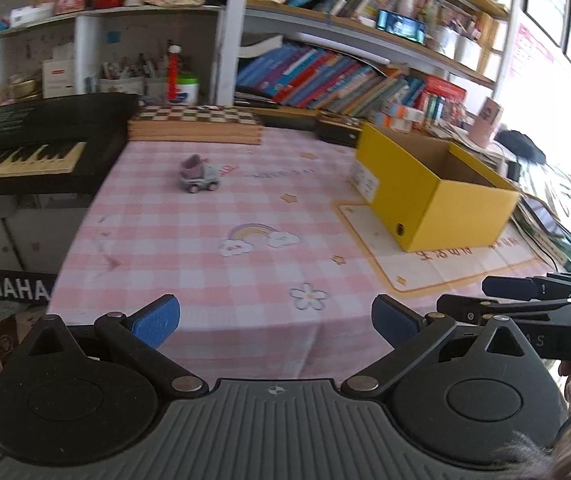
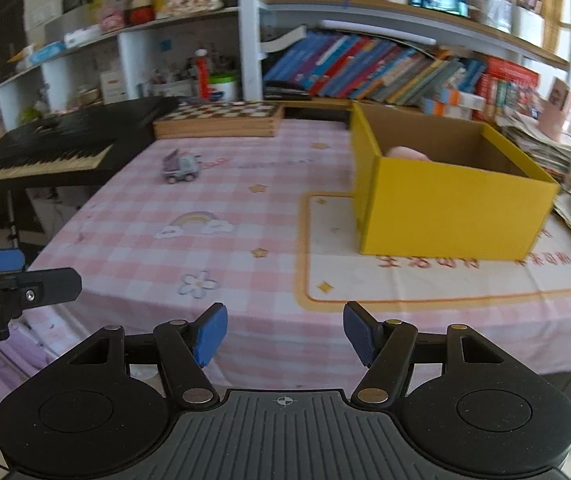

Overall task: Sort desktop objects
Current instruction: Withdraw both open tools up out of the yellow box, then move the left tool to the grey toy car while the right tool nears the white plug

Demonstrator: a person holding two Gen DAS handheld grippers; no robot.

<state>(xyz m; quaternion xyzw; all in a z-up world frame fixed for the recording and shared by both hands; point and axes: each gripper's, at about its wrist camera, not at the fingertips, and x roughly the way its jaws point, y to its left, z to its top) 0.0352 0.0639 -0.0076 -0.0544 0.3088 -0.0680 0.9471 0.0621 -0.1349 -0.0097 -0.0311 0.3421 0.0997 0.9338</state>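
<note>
A small grey toy truck (image 1: 198,174) with a purple load stands on the pink checked tablecloth (image 1: 213,248), far ahead and left of centre; the right wrist view shows the truck (image 2: 180,167) too. An open yellow cardboard box (image 1: 433,190) sits at the right. In the right wrist view a pink object (image 2: 407,153) lies inside the box (image 2: 445,204). My left gripper (image 1: 275,320) hovers open over the table's near edge, nothing between its blue pads. My right gripper (image 2: 284,332) is also open and empty, beside the left one.
A black keyboard (image 1: 25,152) stands left of the table. A wooden chessboard box (image 1: 195,122) lies at the table's far edge. Bookshelves (image 1: 345,76) fill the back. Piles of papers (image 2: 545,144) lie to the right of the yellow box.
</note>
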